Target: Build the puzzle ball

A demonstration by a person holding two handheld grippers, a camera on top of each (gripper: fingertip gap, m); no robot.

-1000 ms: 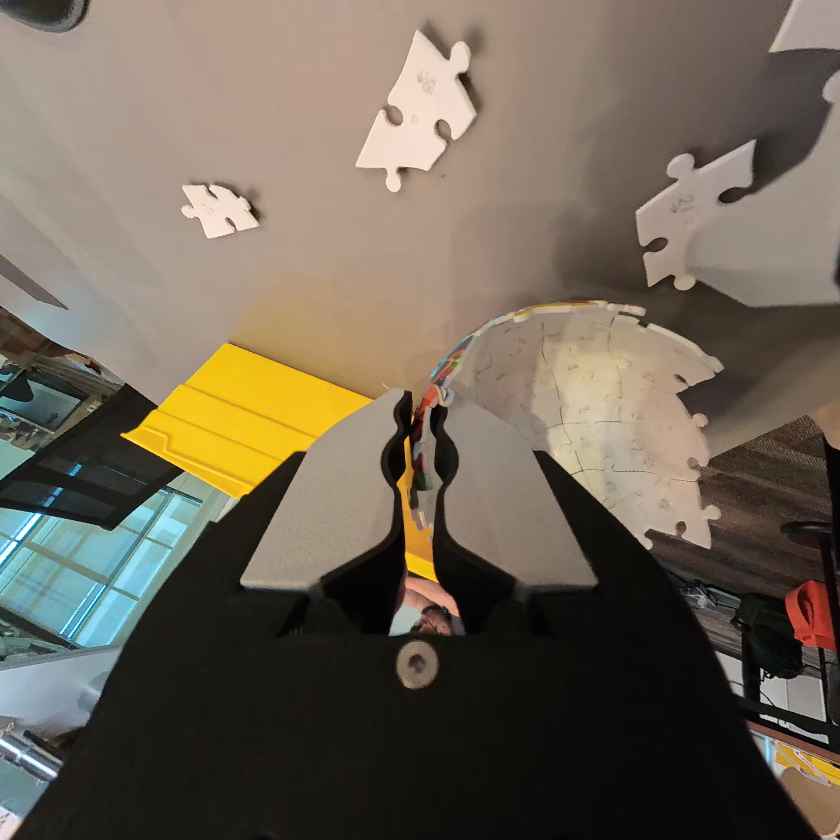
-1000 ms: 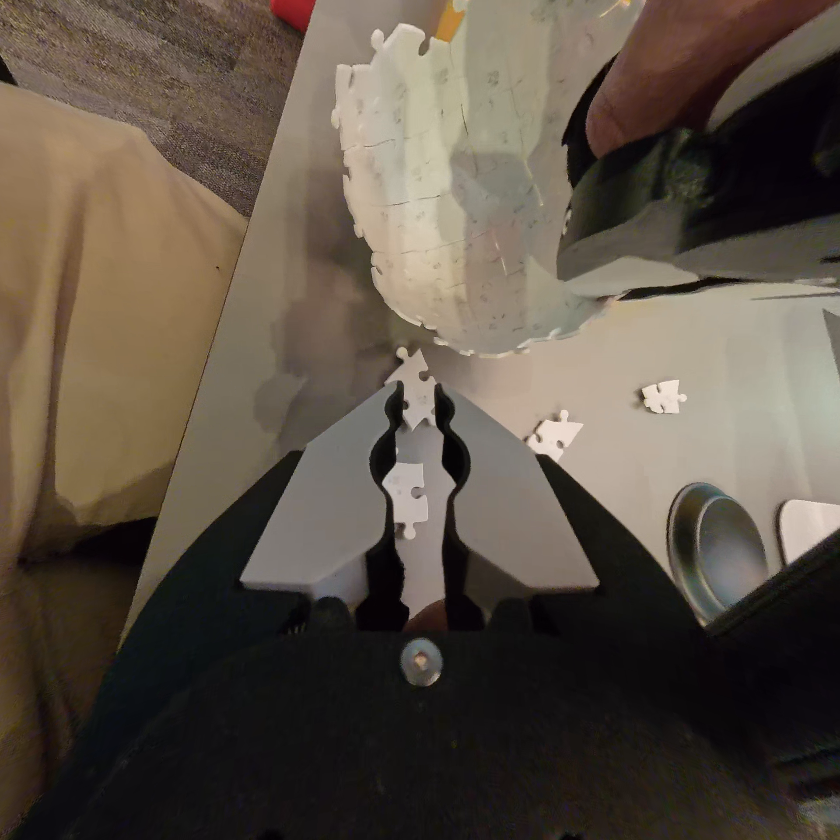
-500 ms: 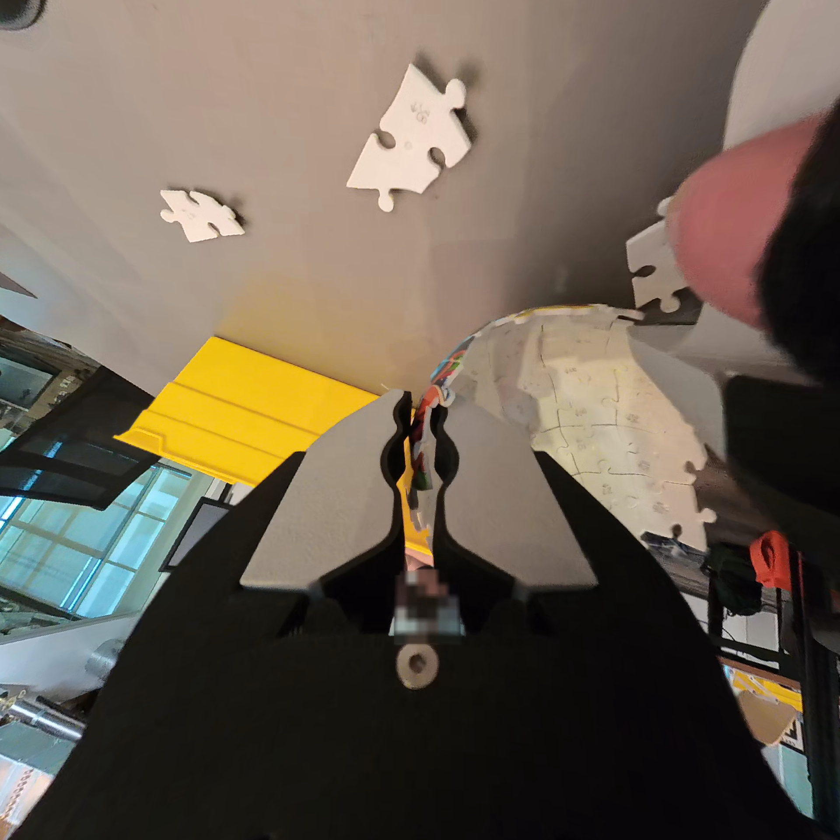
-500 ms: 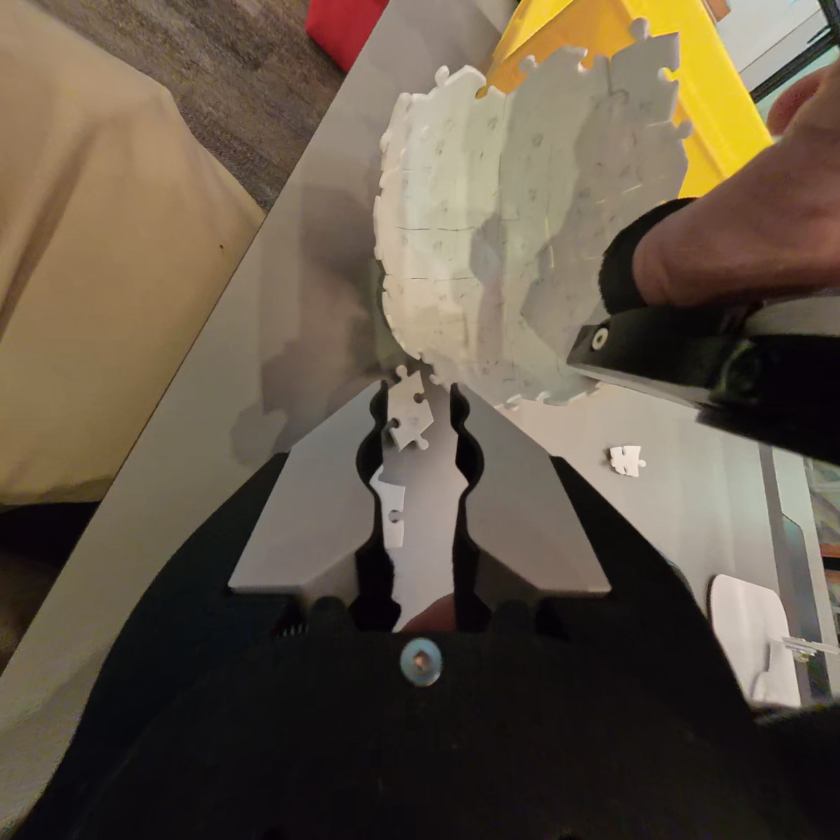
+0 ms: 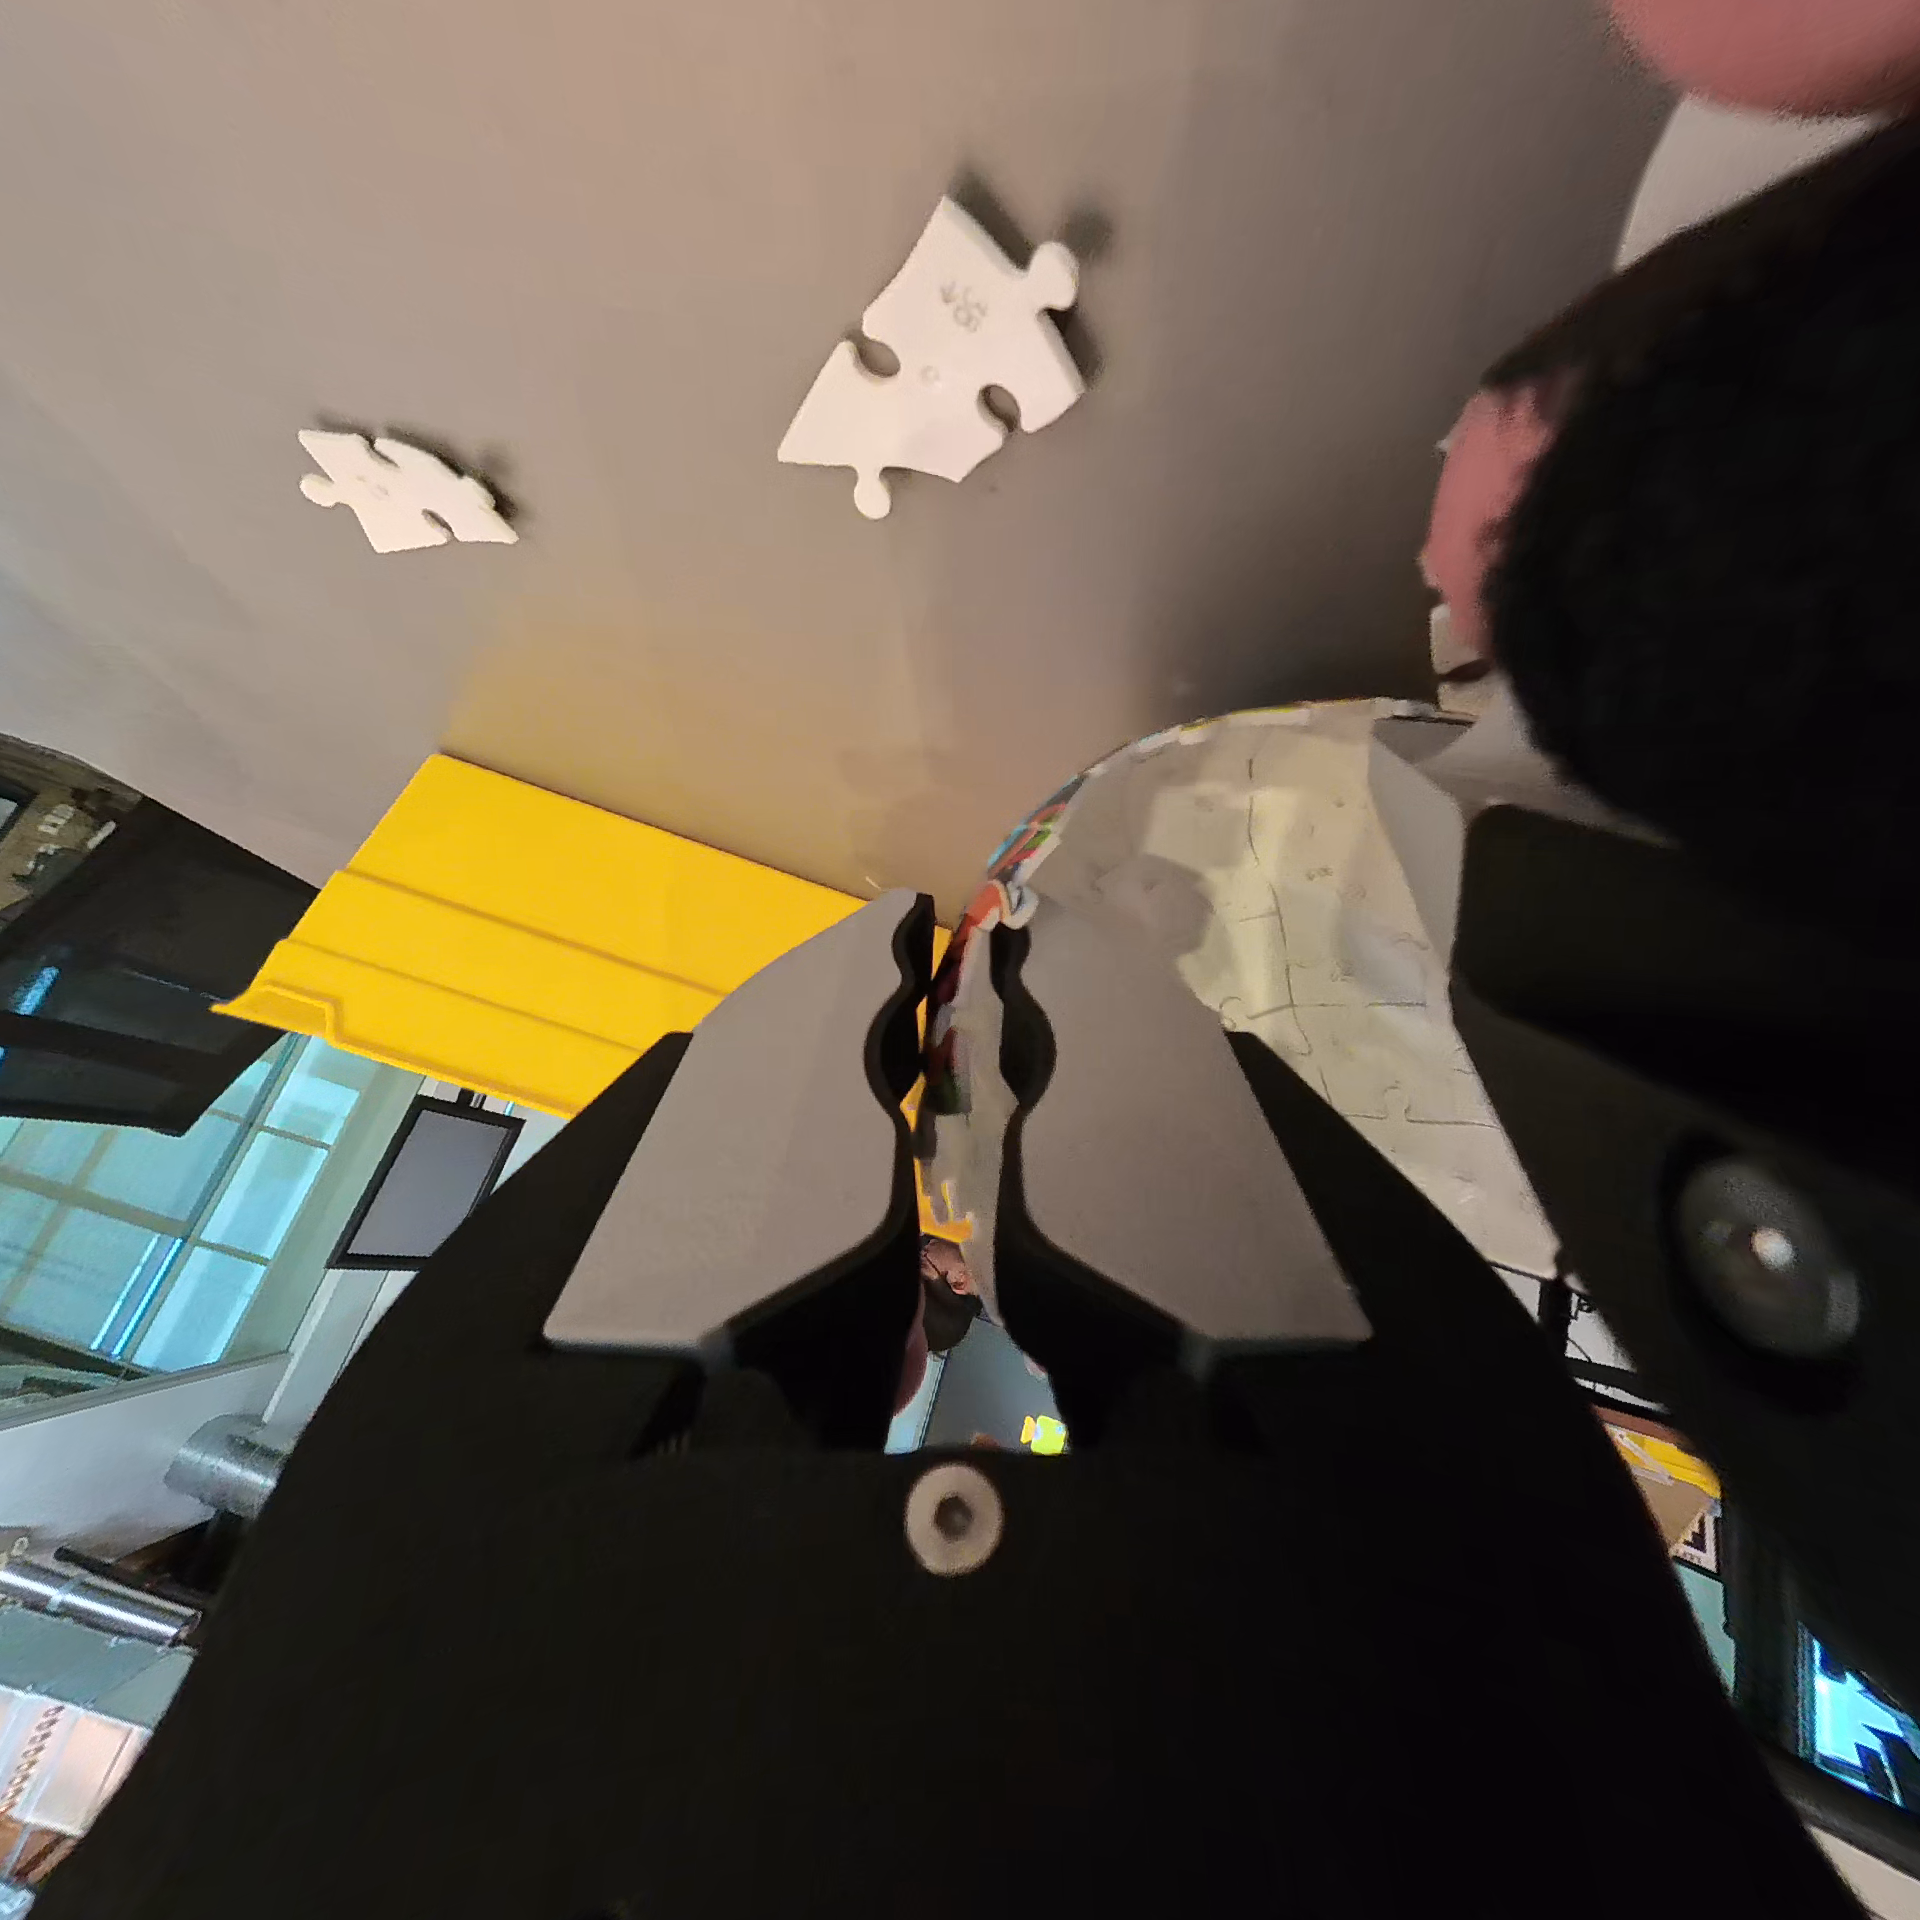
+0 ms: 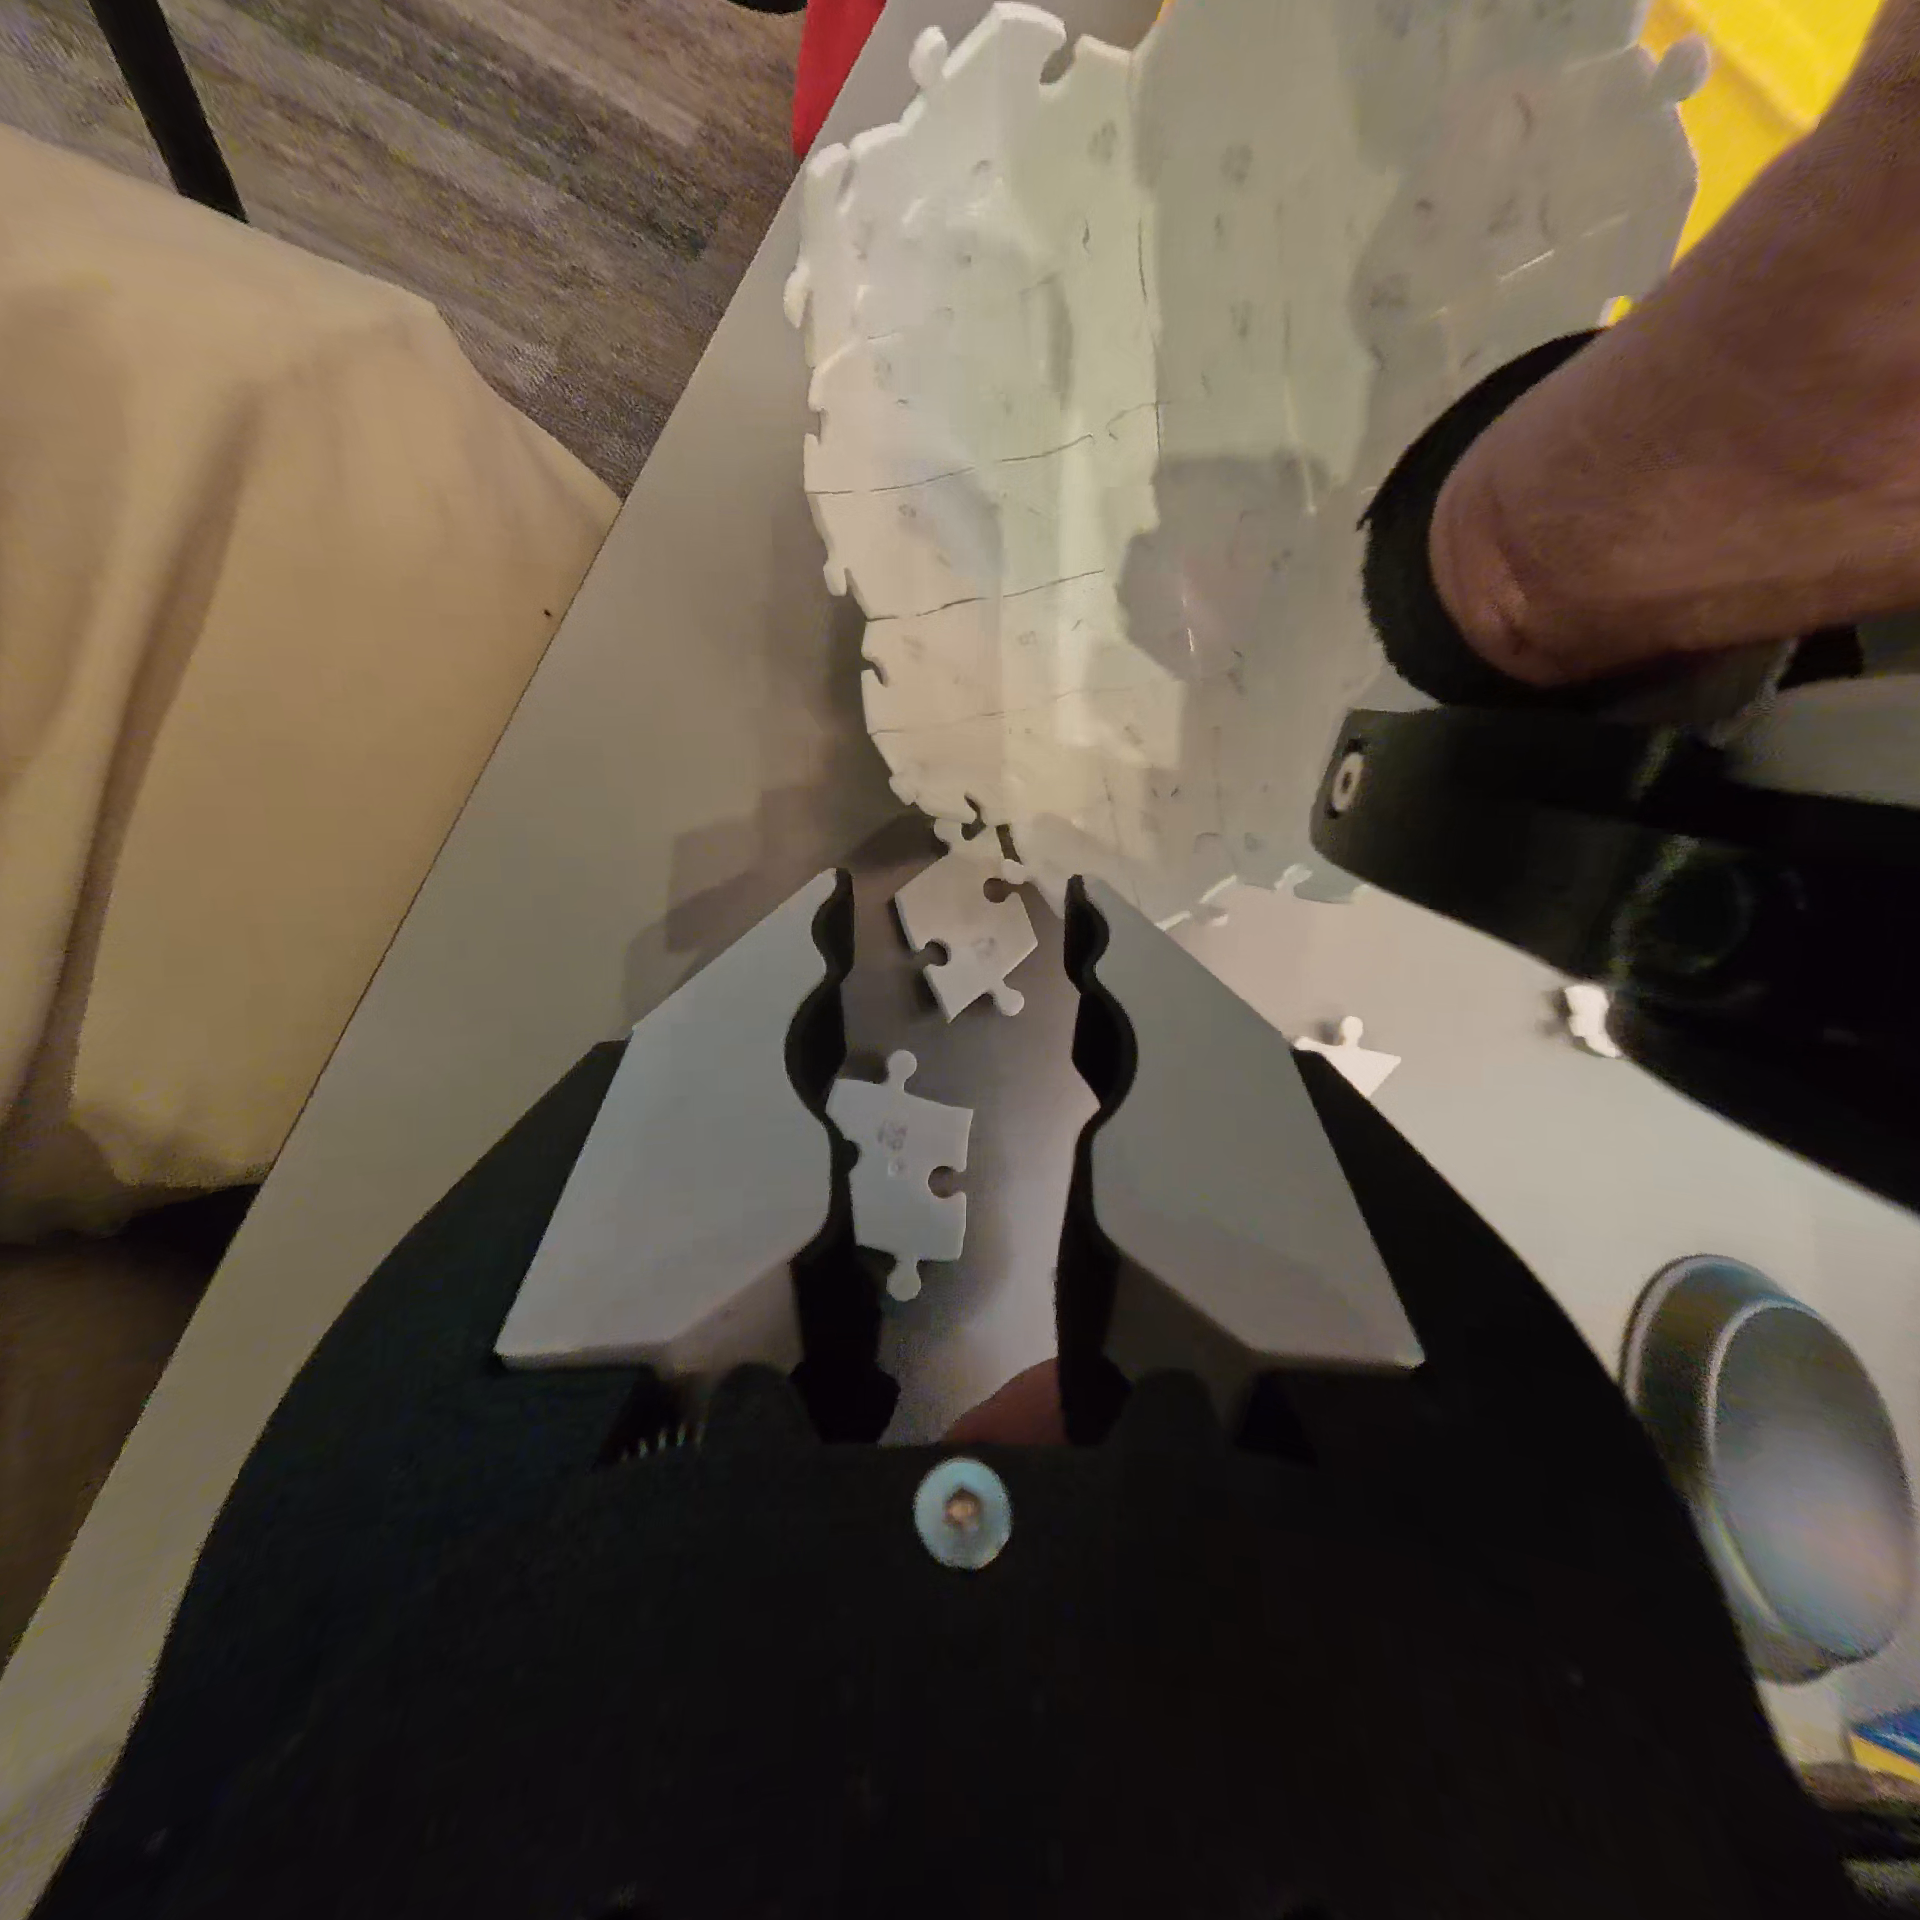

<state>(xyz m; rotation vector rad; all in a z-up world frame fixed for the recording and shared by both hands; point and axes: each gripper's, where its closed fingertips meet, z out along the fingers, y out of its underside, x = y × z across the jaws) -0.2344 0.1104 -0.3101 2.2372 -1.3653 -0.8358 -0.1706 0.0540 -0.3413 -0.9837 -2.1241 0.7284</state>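
Presently the left gripper (image 5: 961,935) is clamped on the rim of the half-built puzzle ball (image 6: 1039,468), holding the open shell tilted above the grey table (image 5: 623,260), white inner face toward the right wrist camera and printed outer face just visible at the pinched edge. The right gripper (image 6: 956,894) has its jaws apart and empty, poised low over two loose pieces: the nearer piece (image 6: 909,1164) lies between the fingers, the farther piece (image 6: 966,945) at the tips, just under the shell's lower edge. Judged progress: roughly a hemisphere assembled, the remainder outstanding, and no piece yet gripped. Further loose pieces (image 5: 935,364) lie well apart on the table. A metal tin (image 6: 1766,1455) sits to the right and a yellow bin (image 5: 540,914) beyond the table edge. The overhanging shell crowds the farther piece.
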